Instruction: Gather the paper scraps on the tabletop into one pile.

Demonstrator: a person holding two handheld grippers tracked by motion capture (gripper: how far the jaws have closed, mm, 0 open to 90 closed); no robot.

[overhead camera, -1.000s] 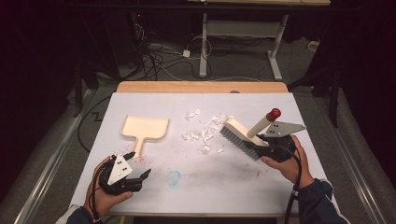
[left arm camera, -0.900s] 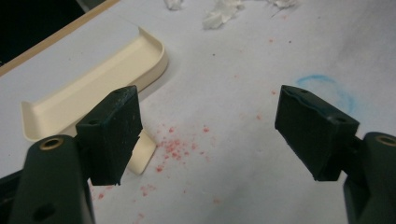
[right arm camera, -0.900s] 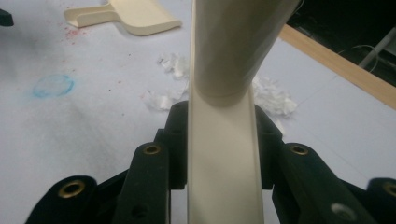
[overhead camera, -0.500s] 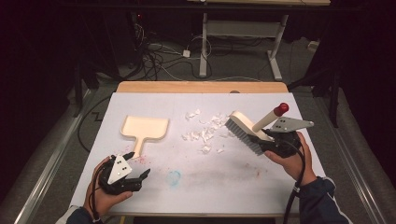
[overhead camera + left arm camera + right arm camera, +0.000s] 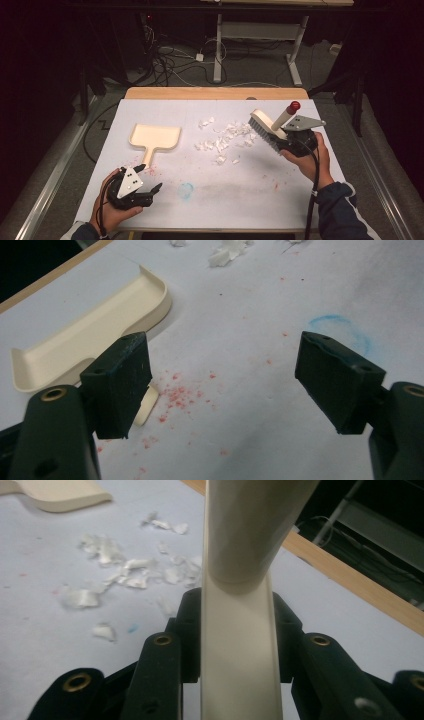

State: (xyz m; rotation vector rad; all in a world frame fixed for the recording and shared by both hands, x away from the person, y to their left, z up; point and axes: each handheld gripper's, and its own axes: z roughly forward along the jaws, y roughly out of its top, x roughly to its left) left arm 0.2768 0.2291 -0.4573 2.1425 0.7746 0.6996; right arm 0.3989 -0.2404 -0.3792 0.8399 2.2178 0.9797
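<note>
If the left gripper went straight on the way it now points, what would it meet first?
Probably bare table: the left gripper, jaws open, looks along the white surface with red specks. The cream dustpan lies just off to its left jaw's side, and the paper scraps farther ahead; depth is hard to judge.

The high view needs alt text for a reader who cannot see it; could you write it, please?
The right gripper holds a brush by its handle beside scattered paper scraps on a white table. The left gripper rests open near a cream dustpan.
</note>
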